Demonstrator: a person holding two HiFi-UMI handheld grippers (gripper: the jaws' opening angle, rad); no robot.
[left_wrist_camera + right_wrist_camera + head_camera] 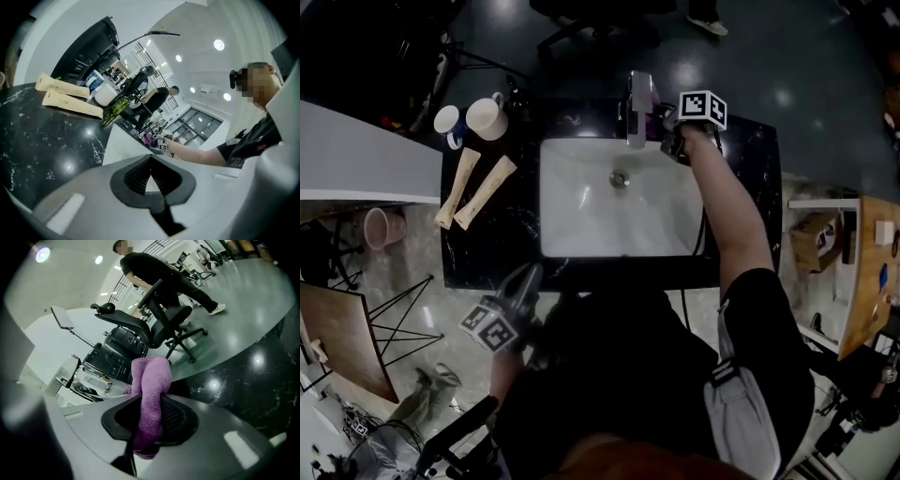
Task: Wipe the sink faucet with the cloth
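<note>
The right tongs [150,419] pinch the cloth [151,380]. The faucet [638,106] stands just to their left, upright, at upper centre of the head view, so the right hand is nearer. The left tongs [528,281], pressed together and empty, sit well apart at lower left.

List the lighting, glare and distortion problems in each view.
Head view: dim overall, with the white sink the brightest patch and lamp reflections dotting the floor. Left gripper view: heavy wide-angle bending, with lamp glare on the black counter. Right gripper view: dark corners and curved edges, yet the purple cloth is sharp.
</note>
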